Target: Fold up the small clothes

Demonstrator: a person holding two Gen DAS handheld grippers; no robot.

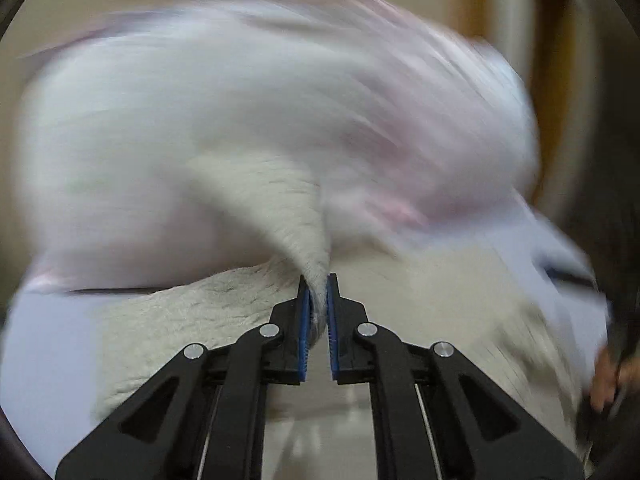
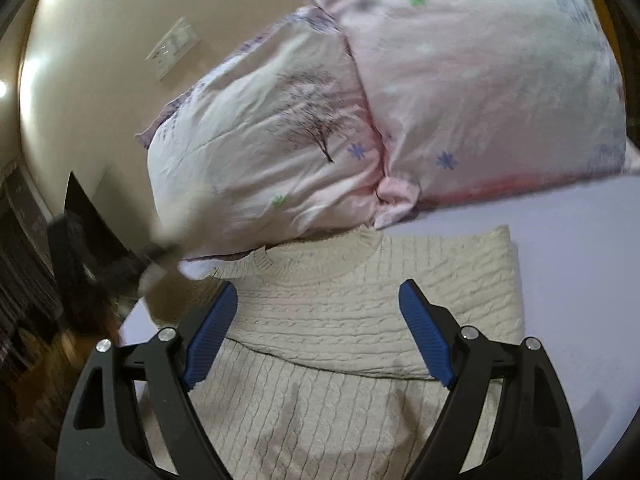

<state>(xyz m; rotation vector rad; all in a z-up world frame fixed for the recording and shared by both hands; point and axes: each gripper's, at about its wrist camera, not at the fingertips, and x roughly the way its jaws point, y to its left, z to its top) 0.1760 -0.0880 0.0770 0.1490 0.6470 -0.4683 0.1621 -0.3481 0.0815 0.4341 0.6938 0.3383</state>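
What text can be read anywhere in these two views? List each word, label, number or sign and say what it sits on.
None can be read.
The pillows carry only printed trees, stars and greyish marks too blurred to tell whether they are writing.
The wall plate shows no legible marking.
The sweater and both grippers, left gripper and right gripper, show no label.

The left gripper (image 1: 318, 300) has its blue-padded fingers (image 1: 305, 320) pressed nearly together, pinching a fold of cream knit sweater (image 1: 280, 200) between them. The right gripper (image 2: 318, 312) hovers with fingers (image 2: 210, 332) spread wide apart, nothing between them, over the same sweater.
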